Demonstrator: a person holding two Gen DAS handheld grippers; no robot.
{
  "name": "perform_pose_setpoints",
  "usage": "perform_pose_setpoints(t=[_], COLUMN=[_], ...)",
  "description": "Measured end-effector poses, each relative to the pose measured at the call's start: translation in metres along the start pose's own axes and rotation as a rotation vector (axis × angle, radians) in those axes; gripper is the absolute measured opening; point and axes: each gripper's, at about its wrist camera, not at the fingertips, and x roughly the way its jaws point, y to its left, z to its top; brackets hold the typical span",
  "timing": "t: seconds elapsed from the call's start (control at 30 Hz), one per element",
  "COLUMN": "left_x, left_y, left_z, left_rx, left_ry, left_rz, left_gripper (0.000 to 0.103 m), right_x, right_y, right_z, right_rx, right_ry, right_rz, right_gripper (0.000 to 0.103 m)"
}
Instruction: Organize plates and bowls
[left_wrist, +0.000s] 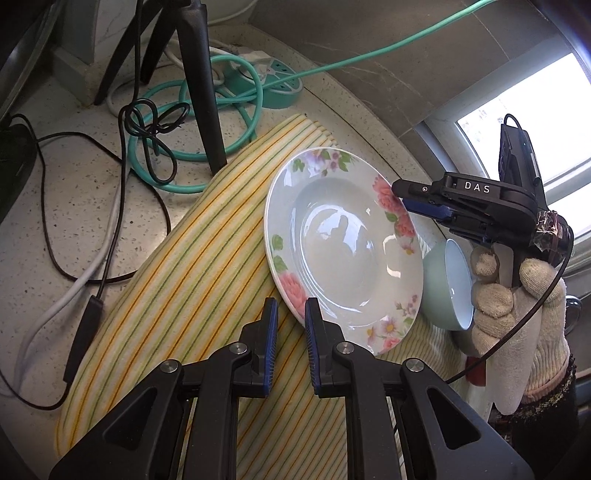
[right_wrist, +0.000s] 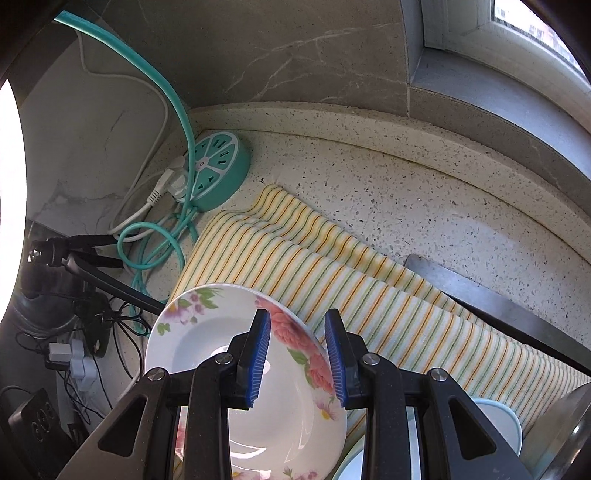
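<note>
My left gripper hangs empty, narrowly parted; right gripper straddles floral plate rim at 2 o'clock — glazed, slippery, fragile; can't tell if pads bite.

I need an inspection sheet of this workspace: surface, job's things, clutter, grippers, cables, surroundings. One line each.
Surface: speckled countertop partly under a striped cloth.
Job's things: floral plate on the cloth; green bowl beside it.
Clutter: tripod leg on the counter.
Grippers: right gripper straddles the plate's rim, whether it presses on it unclear; left gripper empty, jaws narrowly apart.
Cables: teal cord coiled by a round power strip; black wires.
Surroundings: grey wall, window.
</note>
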Motion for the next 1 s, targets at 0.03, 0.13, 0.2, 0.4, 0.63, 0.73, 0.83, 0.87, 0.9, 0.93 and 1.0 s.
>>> perform_pose_setpoints(t=[0.03,0.13,0.2,0.4,0.63,0.73,0.83,0.87,0.9,0.93,1.0], left_x=[0.001,0.004,0.005,0.007,0.006,0.004,0.001,0.001,0.000,-0.001,-0.003], left_y=[0.000,-0.001,-0.001,-0.003,-0.004,-0.002,0.000,0.001,0.003,0.005,0.008], left_z=[0.000,0.001,0.002,0.002,0.003,0.003,0.003,0.004,0.004,0.004,0.005], left_rx=[-0.001,-0.004,-0.003,0.004,0.017,0.023,0.029,0.032,0.035,0.034,0.037], left_ry=[0.001,0.007,0.008,0.003,-0.006,-0.011,-0.016,-0.017,-0.018,-0.019,-0.022], left_rz=[0.000,-0.003,-0.005,0.004,0.022,0.035,0.047,0.053,0.059,0.061,0.071], left_gripper=[0.013,0.013,0.013,0.013,0.013,0.013,0.013,0.013,0.013,0.013,0.013], right_x=[0.001,0.005,0.007,0.007,0.006,0.006,0.006,0.006,0.006,0.006,0.006], right_y=[0.000,-0.001,-0.001,-0.003,-0.003,-0.001,-0.001,0.000,0.001,0.001,0.003], right_z=[0.000,-0.002,-0.003,-0.003,-0.004,-0.005,-0.006,-0.007,-0.008,-0.009,-0.011], right_rx=[0.000,-0.001,-0.011,-0.013,-0.019,-0.025,-0.023,-0.025,-0.028,-0.030,-0.036], right_ry=[0.004,0.022,0.028,0.029,0.031,0.039,0.049,0.051,0.054,0.057,0.062], right_rz=[0.003,0.016,0.014,0.013,0.025,0.040,0.064,0.069,0.074,0.078,0.088], right_gripper=[0.027,0.027,0.027,0.022,0.020,0.020,0.020,0.019,0.017,0.016,0.014])
